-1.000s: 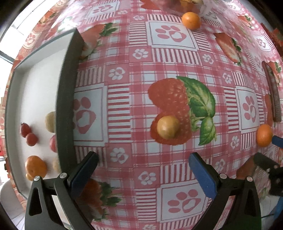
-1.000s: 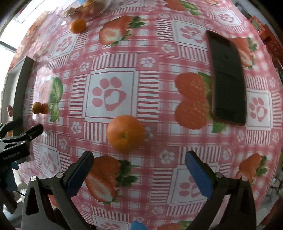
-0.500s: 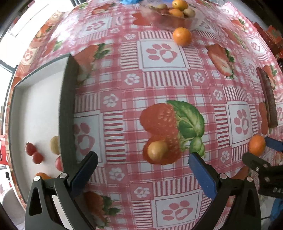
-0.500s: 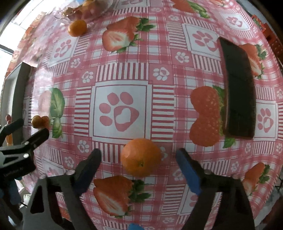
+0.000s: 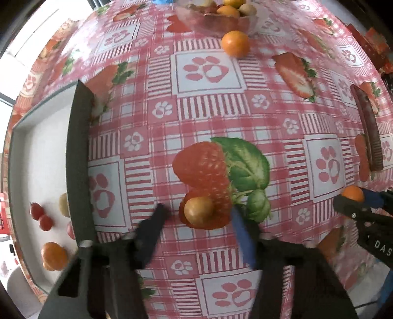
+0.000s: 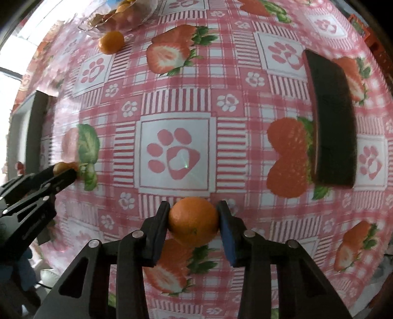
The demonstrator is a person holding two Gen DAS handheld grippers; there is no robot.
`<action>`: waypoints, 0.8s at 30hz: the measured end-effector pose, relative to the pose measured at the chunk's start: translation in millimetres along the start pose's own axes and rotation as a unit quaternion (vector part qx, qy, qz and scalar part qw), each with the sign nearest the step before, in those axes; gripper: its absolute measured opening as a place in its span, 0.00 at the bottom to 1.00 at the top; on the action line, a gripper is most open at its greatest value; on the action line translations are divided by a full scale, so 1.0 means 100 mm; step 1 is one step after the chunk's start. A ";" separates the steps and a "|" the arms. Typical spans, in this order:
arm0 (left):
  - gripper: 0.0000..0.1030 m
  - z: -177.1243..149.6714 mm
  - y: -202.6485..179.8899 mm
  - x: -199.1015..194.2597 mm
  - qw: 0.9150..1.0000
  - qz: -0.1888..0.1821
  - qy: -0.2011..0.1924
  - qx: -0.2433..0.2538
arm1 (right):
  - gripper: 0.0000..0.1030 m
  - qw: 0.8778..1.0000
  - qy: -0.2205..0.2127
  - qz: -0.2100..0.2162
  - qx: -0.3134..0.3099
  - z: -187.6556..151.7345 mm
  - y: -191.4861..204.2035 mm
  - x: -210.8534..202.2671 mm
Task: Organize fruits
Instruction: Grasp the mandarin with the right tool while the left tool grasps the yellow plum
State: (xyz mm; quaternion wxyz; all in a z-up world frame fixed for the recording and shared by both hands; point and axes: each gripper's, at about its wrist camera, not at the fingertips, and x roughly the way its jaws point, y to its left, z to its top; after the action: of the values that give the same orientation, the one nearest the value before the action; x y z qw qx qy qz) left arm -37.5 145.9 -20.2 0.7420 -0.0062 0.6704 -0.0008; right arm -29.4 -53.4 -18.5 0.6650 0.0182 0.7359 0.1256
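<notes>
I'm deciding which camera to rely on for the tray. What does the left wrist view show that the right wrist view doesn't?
Only the left wrist view shows the tray's white floor with fruit already in it: small red fruits and an orange.

Only the right wrist view shows the right gripper shut on its orange up close.

Both show the left gripper around the small brown fruit, the loose orange and the bowl.

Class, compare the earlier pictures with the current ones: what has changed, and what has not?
Both grippers have just been closing. The right gripper now clamps the orange. The left gripper has narrowed around the small yellow-brown fruit, with gaps still showing. The tray, bowl and loose orange stayed put.
</notes>
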 end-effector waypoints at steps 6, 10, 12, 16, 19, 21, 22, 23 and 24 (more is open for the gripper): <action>0.27 -0.03 -0.09 -0.17 0.999 -0.052 0.001 -0.008 | 0.41 1.000 0.001 0.023 0.018 -0.17 -0.05 -0.08; 0.27 -0.10 -0.07 -0.41 0.997 -0.071 -0.012 -0.012 | 0.41 1.000 0.004 0.022 0.016 -0.33 -0.07 -0.12; 0.27 -0.11 -0.05 -0.53 0.997 -0.077 -0.019 -0.012 | 0.41 1.000 0.003 0.023 0.017 -0.43 -0.08 -0.16; 0.27 -0.15 0.00 -0.68 0.996 -0.085 -0.028 -0.015 | 0.41 1.000 0.004 0.025 0.017 -0.46 -0.06 -0.22; 0.27 -0.20 0.14 -0.66 0.996 -0.088 -0.027 -0.022 | 0.41 1.000 0.007 0.022 0.019 -0.45 -0.02 -0.19; 0.27 -0.23 0.21 -0.60 0.996 -0.081 -0.025 -0.032 | 0.41 1.000 0.007 0.023 0.021 -0.44 -0.06 -0.21; 0.27 -0.26 0.21 -0.59 0.996 -0.083 -0.023 -0.033 | 0.41 0.999 0.008 0.024 0.021 -0.42 -0.07 -0.22; 0.27 -0.30 0.22 -0.55 0.996 -0.081 -0.021 -0.029 | 0.41 1.000 0.008 0.023 0.019 -0.44 -0.07 -0.23; 0.28 -0.33 0.21 -0.52 0.997 -0.078 -0.017 -0.022 | 0.41 0.999 0.009 0.024 0.019 -0.41 -0.07 -0.24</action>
State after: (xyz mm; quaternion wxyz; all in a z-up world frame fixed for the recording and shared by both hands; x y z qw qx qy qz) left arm -75.5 167.3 28.3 0.7507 -0.0747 0.6549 -0.0438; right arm -65.9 -71.6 6.4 0.6547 0.0474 0.7435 0.1275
